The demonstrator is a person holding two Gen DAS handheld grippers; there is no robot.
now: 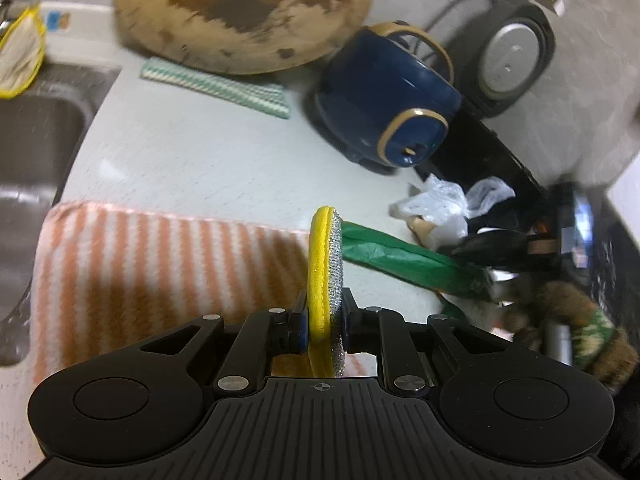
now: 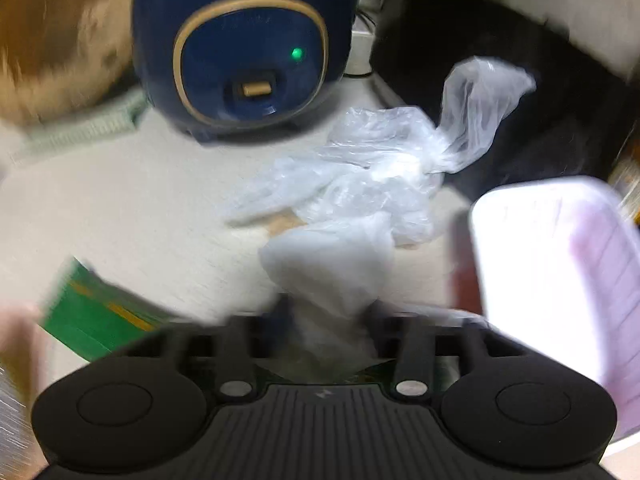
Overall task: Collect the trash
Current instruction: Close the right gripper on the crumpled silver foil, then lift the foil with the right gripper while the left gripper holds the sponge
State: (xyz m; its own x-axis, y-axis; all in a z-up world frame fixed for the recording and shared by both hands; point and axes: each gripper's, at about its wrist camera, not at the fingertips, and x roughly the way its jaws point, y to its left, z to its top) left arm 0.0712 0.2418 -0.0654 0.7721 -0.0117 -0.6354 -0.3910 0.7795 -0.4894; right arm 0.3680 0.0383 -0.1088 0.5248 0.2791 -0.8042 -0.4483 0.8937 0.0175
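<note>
A crumpled white plastic bag (image 2: 360,184) lies on the pale counter (image 2: 120,208) in front of a dark blue cooker (image 2: 244,48). My right gripper (image 2: 326,316) is blurred and sits low over the bag's near end; white plastic fills the space between its fingers, and it looks shut on the bag. The bag (image 1: 436,204) also shows in the left wrist view. A green wrapper (image 1: 400,256) lies beside it, also seen as the green wrapper (image 2: 92,320) at lower left. My left gripper (image 1: 324,328) is shut on a yellow and silver scrub pad (image 1: 326,276), held on edge.
An orange striped towel (image 1: 152,272) lies by the sink (image 1: 36,152). A round wooden board (image 1: 240,12) and a green striped cloth (image 1: 216,88) sit behind. A white and pink container (image 2: 552,280) stands at right. A furry sleeve (image 1: 568,312) is at right.
</note>
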